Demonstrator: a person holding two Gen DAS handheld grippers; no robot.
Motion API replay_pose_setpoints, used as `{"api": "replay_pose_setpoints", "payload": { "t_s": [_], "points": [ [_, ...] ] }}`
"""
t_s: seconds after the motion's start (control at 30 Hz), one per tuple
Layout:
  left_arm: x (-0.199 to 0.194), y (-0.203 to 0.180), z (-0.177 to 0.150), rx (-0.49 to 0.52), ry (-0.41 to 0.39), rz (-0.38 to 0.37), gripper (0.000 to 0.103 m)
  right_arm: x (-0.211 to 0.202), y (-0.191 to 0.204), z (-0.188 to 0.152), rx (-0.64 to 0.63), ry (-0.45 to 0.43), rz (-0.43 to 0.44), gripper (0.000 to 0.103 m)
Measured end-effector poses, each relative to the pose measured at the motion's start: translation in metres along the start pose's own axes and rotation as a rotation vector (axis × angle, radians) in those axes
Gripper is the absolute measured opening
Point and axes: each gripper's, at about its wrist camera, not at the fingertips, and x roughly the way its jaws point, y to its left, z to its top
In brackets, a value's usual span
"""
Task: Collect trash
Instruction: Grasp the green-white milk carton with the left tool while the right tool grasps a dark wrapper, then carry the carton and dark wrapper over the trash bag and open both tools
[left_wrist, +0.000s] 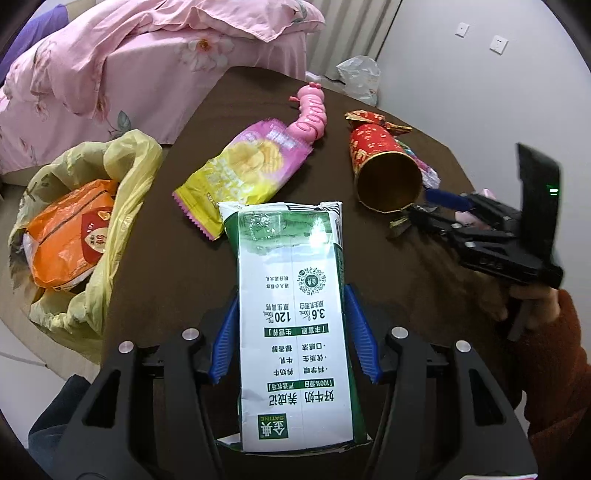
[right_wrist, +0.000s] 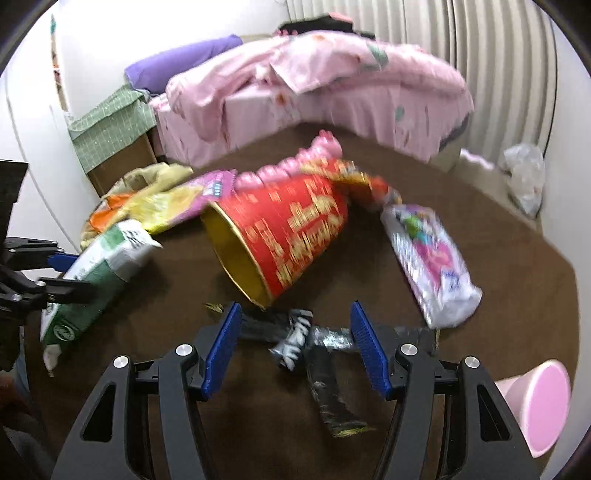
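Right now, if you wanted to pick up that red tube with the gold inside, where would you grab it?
Probably around its middle. The red tube lies on its side on the brown table, so the round body gives two opposite walls to pinch from above. The right gripper is nearest, just in front of its open gold mouth.

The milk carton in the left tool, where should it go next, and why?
Probably swing the milk carton left toward the open yellow bag: the left tool grips it, and an orange wrapper already lies inside.
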Motion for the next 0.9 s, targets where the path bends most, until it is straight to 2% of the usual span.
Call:
{"api": "replay_pose_setpoints", "payload": {
  "t_s": [0.1, 0.17, 0.2, 0.23, 0.37, 0.5, 0.77, 0.9],
  "points": [
    [0.001, -0.002, -0.001, 0.011, 0.003, -0.013, 0.051, 0.003, 0.006, -0.007, -0.013, 0.03, 0.025, 0.048],
    [0.002, -0.003, 0.0, 0.011, 0.005, -0.012, 0.052, 0.002, 0.017, -0.014, -0.062, 0.033, -0.004, 0.035],
    [0.001, -0.002, 0.001, 0.007, 0.004, -0.014, 0.052, 0.0, 0.021, -0.018, -0.084, 0.029, -0.017, 0.032],
    [0.001, -0.002, 0.002, 0.006, 0.004, -0.013, 0.052, -0.001, 0.024, -0.021, -0.089, 0.027, -0.015, 0.021],
    [0.0, -0.007, 0.006, 0.025, 0.008, 0.007, 0.053, -0.015, 0.031, -0.032, -0.081, -0.005, -0.034, 0.021],
    [0.011, -0.014, 0.017, 0.057, 0.048, 0.06, 0.054, -0.027, 0.036, -0.042, -0.061, -0.018, -0.01, 0.021],
    [0.041, -0.03, 0.035, 0.111, 0.123, 0.138, 0.056, -0.042, 0.037, -0.051, -0.026, -0.023, -0.022, 0.02],
    [0.038, -0.028, 0.036, 0.072, 0.121, 0.101, 0.057, -0.051, 0.037, -0.052, -0.015, -0.047, -0.033, 0.02]
  ]
}}
